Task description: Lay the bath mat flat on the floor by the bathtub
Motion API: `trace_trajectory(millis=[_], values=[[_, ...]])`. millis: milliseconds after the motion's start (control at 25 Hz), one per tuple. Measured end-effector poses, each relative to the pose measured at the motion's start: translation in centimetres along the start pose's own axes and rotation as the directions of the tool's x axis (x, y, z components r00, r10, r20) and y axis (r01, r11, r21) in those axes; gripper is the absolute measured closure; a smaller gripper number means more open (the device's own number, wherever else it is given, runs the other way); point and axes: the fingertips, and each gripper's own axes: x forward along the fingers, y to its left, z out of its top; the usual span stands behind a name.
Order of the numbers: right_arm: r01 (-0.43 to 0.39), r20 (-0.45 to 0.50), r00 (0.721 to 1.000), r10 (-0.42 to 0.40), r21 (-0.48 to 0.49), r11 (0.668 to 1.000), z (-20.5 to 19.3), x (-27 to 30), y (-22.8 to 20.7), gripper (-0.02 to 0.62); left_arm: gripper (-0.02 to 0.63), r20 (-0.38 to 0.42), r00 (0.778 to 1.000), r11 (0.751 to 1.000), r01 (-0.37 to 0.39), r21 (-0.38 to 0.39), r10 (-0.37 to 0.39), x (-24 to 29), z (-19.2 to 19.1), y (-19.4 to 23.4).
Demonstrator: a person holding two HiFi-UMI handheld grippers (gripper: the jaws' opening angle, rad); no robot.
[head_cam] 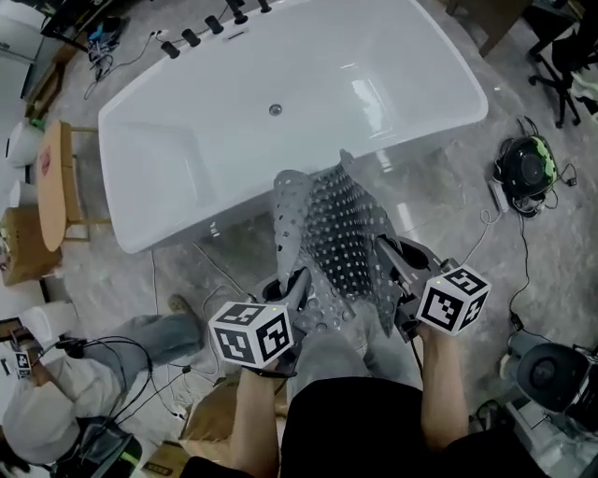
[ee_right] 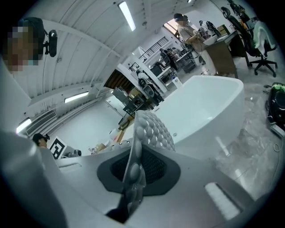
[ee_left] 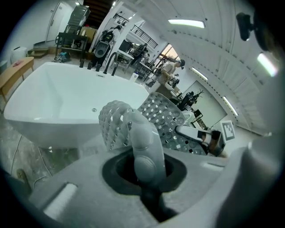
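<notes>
1. The grey bath mat (head_cam: 341,233), full of holes and suction bumps, is held up in front of the person. It is not flat: its left edge curls over, and its far end points toward the bathtub (head_cam: 280,93).
2. The left gripper (head_cam: 294,285) has its jaws nearly together, pinching the mat's near left corner.
3. The right gripper (head_cam: 385,252) is also narrow, clamped on the mat's near right edge. In the right gripper view the bumpy sheet runs straight between its jaws.
4. The white bathtub lies slantwise just beyond the mat, with a drain (head_cam: 275,109) in its basin and black taps (head_cam: 201,28) on its far rim.
5. Cables run across the pale marbled floor (head_cam: 448,187) around it.
6. A wooden stool (head_cam: 54,182) stands left of the tub, and a person (head_cam: 56,401) crouches at lower left.
</notes>
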Motion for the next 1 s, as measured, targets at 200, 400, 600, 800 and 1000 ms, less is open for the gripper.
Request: trace_trajectory(millis=[200, 400, 600, 800, 1000], values=[[0.030, -0.052, 0.998, -0.029, 0.004, 1.000, -2.2, 3.3, -2.4, 0.575, 0.584, -0.048, 0.999, 0.999, -0.023, -0.043, 0.021, 2.1, -2.3, 4.4], [0.057, -0.103, 0.993, -0.059, -0.018, 0.998, -4.0, 4.7, -4.6, 0.575, 0.584, -0.071, 0.997, 0.997, -0.019, -0.075, 0.014, 4.5, -4.4, 6.7], [0.056, -0.148, 0.987, -0.060, -0.033, 0.998, -6.3, 5.8, -7.2, 0.575, 0.584, -0.099, 0.995, 0.994, -0.028, -0.104, 0.018, 7.4, -7.0, 8.8], [0.069, -0.169, 0.983, -0.073, -0.031, 0.997, -9.3, 6.5, -11.3, 0.575, 0.584, -0.086, 0.996, 0.993, -0.047, -0.105, 0.038, 10.7, -9.1, 10.6], [0.083, -0.179, 0.980, -0.089, -0.044, 0.996, -9.1, 6.3, -12.5, 0.575, 0.584, -0.095, 0.992, 0.989, -0.095, -0.113, 0.084, 10.9, -9.3, 10.7]])
